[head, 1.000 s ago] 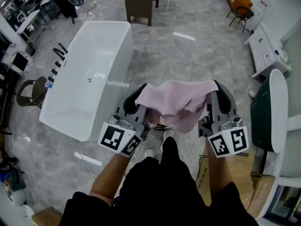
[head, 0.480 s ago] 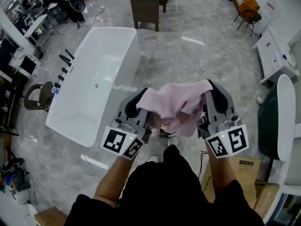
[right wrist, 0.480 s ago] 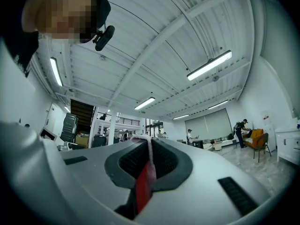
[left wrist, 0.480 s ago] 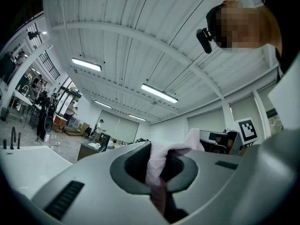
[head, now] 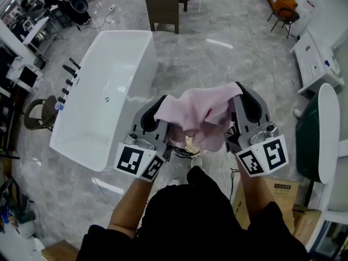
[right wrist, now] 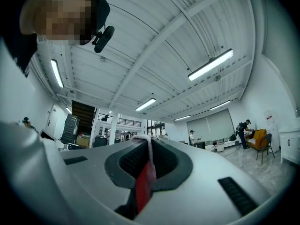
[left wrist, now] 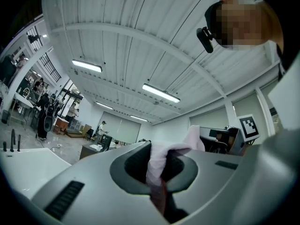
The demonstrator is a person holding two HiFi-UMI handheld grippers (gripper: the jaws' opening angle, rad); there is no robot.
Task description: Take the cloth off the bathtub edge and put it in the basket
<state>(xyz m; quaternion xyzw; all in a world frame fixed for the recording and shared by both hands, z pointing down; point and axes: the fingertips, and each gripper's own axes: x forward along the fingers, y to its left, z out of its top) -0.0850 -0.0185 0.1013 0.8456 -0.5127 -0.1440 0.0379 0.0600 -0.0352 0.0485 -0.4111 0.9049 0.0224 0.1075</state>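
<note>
Pink soft cloth [head: 198, 113] is sagging between them — left gripper [head: 156, 109] and right gripper [head: 241, 97] jaws are pinching its edges (tightly closed).

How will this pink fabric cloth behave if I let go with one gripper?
Probably floppy: the pink fabric cloth sags and folds between the left gripper and the right gripper. Likely light, since thin edges pinched in the shut jaws carry it all. Released on one side, it would probably drop and hang from the other.

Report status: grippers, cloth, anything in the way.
Left gripper and right gripper both shut on cloth. Cloth off the bathtub, held up between them. No basket in view; nothing blocking seen.
</note>
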